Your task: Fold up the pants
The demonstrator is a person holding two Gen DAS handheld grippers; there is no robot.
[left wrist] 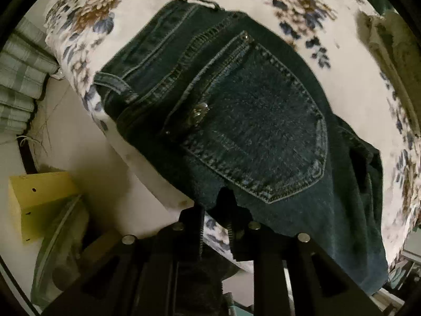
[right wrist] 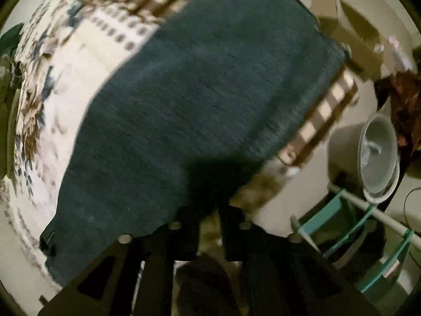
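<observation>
pants point(left wrist: 250, 121): dark blue denim | blanket point(left wrist: 263, 5): cream, brown-blue floral | tongs point(left wrist: 215, 210): black

The pants point(left wrist: 236, 110) lie on the blanket point(left wrist: 302, 13), overhanging its near edge.

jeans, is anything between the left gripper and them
Nothing visible. The left gripper is right at the near edge of the jeans, just below the back pocket, with only the floral blanket under the denim.
</observation>
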